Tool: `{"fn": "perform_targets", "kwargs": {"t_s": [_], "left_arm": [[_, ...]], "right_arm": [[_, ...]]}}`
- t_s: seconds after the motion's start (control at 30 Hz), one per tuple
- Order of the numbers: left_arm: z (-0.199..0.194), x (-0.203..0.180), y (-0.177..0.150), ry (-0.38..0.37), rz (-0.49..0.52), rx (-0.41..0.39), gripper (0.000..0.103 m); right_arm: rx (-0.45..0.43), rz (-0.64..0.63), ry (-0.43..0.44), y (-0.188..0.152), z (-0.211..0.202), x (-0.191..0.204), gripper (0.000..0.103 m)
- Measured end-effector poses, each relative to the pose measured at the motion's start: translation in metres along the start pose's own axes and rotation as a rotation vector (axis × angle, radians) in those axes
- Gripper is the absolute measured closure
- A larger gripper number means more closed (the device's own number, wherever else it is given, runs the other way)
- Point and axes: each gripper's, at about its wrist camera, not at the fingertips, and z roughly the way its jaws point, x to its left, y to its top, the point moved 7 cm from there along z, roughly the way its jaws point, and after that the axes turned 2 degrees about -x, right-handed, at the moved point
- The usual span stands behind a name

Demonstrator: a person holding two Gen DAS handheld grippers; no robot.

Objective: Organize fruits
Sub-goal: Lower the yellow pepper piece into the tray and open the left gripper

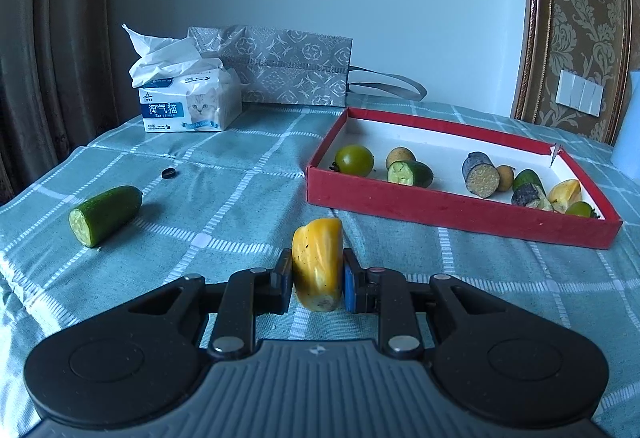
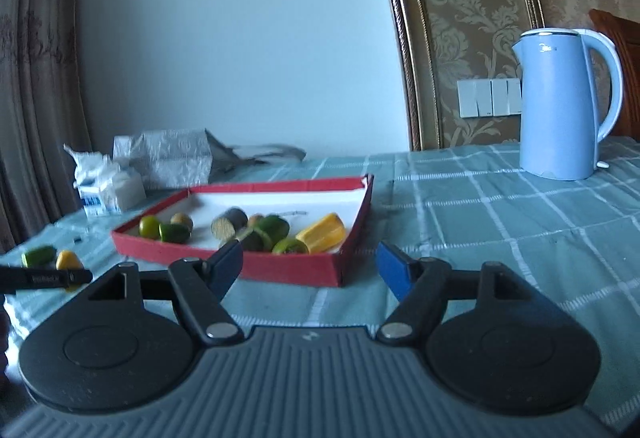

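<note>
Fruit mostly boxed: about 8 pieces inside red box (image 1: 452,206), centre right. Left gripper (image 1: 317,274) pinching yellow fruit piece (image 1: 318,264), lower centre. Cucumber half (image 1: 105,214) loose, left. Right gripper (image 2: 310,270) spread, empty. Remaining by estimate: 2 pieces.

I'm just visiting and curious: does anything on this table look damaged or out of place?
The red box has a torn far corner, its wall split open. A cut green piece lies out on the cloth, away from the fruit in the box.
</note>
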Motion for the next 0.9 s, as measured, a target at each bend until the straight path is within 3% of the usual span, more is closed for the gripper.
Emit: {"fn": "perform_targets", "kwargs": {"t_s": [0.27,0.53,0.9], "left_arm": [[0.000,-0.004,0.000,0.032,0.037,0.003,0.080],[0.005,-0.021,0.002,0.014,0.083,0.019,0.079],[0.026,-0.085,0.070,-0.060,0.136,-0.061,0.079]], "right_arm": [[-0.006,0.017,0.017,-0.003,0.000,-0.004,0.031],[0.015,0.053,0.023,-0.005,0.005,-0.007,0.028],[0.045,0.092,0.014,-0.008,0.010,-0.013,0.025]]}}
